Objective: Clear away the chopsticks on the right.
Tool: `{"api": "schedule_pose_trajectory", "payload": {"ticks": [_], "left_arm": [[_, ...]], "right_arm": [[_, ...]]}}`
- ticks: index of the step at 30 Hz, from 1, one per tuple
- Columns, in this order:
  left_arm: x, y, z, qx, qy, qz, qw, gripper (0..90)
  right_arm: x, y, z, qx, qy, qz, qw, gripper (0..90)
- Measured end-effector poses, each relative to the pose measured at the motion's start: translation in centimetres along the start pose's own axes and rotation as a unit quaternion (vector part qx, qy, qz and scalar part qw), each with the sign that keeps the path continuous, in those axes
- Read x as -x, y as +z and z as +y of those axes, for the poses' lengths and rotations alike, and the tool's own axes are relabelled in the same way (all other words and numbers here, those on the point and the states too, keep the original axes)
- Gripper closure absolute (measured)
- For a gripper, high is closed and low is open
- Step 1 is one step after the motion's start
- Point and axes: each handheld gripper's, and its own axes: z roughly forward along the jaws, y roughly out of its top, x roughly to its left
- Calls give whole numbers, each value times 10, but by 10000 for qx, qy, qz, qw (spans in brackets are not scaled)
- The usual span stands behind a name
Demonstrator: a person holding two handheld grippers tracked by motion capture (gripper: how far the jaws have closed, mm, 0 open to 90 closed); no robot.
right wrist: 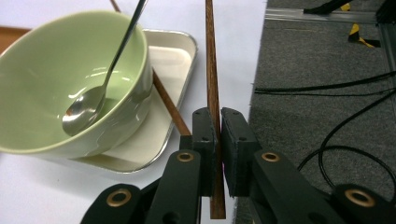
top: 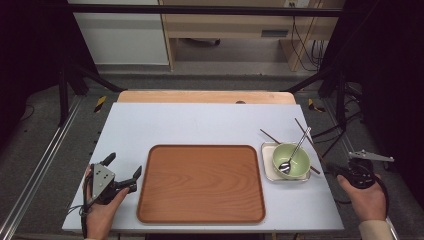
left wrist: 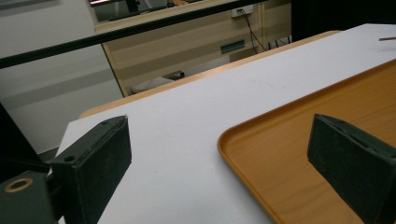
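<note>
wooden chopstick (right wrist: 212,79) clamped between the right gripper (right wrist: 217,140) jaws near its lower end, shaft running straight ahead of the pads, off the table edge side. second chopstick (right wrist: 168,105) lies just left of the jaws, under the green bowl (right wrist: 56,93) with spoon (right wrist: 100,81) on the small white tray (right wrist: 175,60); likely one stick is taken at a time. left gripper (top: 122,172) rests with jaws apart, holding nothing, brown tray (left wrist: 299,154) edge between them, probably waiting to steady it.

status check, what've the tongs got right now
Right tongs shut on one chopstick. Left tongs open, empty, by tray. Second chopstick under bowl.
</note>
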Motion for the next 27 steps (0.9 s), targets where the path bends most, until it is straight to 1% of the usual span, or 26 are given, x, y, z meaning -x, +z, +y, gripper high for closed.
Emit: {"api": "schedule_pose_trajectory", "payload": {"ticks": [1,3,4,6,8,10,11,12,13,14,17,19,20,21,22,25,27], "left_arm": [[-4,-3,1,52,-2,84,10000,60],[-6,-5,1,84,-18,110,9999,60],[-8,-7,2,115,-20,134,9998,60],[-11,-11,3,162,-36,145,9998,60],[-13,-15,1,169,-43,192,9997,60],[-16,-16,-2,165,-106,178,9996,60],[-16,-17,-2,181,-151,161,9996,60],[-16,-18,-2,206,-199,140,9995,60],[-15,-19,-2,227,-216,97,9995,60],[-15,-19,-2,227,-216,97,9995,60],[-11,-21,-2,173,-69,56,9998,58],[-10,-22,-3,128,-58,-2,9999,58],[-9,-23,-4,103,29,-23,9999,58],[-9,-23,-4,103,29,-23,9999,58],[-9,-24,-4,127,15,-26,9999,58],[-9,-23,-4,143,-28,-52,9999,59],[-9,-22,-4,142,-20,-58,9999,58]], "right_arm": [[1,-2,1,16,10,-23,10000,848],[2,-3,2,51,-2,-36,10000,848],[2,-5,3,40,64,-66,9999,848],[2,-9,5,62,57,-132,9999,848],[1,-13,6,72,89,-185,9998,848],[0,-17,7,122,103,-228,9996,848],[-2,-21,8,176,81,-293,9994,848],[-2,-21,8,176,81,-293,9994,848],[-5,-26,10,235,94,-329,9991,848],[-5,-26,10,235,94,-329,9991,848],[-9,-33,12,336,70,-365,9987,848],[-10,-36,13,396,75,-387,9984,848],[-12,-39,14,433,56,-408,9982,848],[-12,-39,14,433,56,-408,9982,848],[-12,-39,16,434,6,-434,9981,848],[-13,-38,18,375,16,-486,9981,848],[-12,-37,19,377,12,-498,9980,848]]}}
